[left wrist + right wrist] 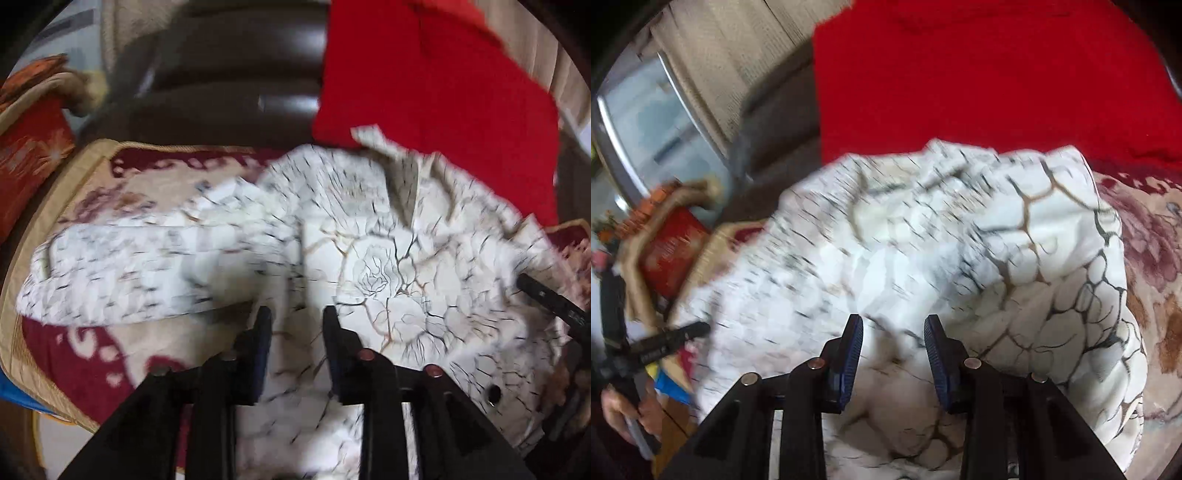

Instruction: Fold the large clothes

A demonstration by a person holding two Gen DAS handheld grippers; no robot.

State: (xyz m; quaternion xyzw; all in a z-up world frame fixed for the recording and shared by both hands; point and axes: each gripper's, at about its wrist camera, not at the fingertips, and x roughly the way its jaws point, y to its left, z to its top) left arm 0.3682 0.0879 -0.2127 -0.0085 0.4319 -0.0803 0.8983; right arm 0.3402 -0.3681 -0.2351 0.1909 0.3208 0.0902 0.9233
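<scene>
Nearest the lens in the left wrist view, the left gripper [297, 321] stands with its jaws apart, hanging over the lower hem of a white shirt [369, 266] printed with dark, crack-like veins; nothing is pinched between the blue pads. In the right wrist view the right gripper [894, 332] is likewise spread wide over the same cloth, holding nothing.

The shirt lies on a floral red-and-beige cover [92, 343] spread over a dark sofa [229, 66], one sleeve [122, 273] stretched out to the left, the body rumpled toward a red cloth [436, 85] draped behind it. A placket line and what looks like a collar point show near the red cloth.

Judged from the way it puddles and creases, the fabric is thin, light and limp — it will sag from any single grip and may slide on the cover, so it should be taken by edges or seams: the sleeve cuff, a shoulder seam, or the hem corners, both tools pinching at once to keep a fold line straight.

Much is uncertain. Both views are smeared by motion blur, so buttons and seams are hard to pick out. The right sleeve is hidden or bunched under the body, and the near hem is cut off behind the gripper frames.
</scene>
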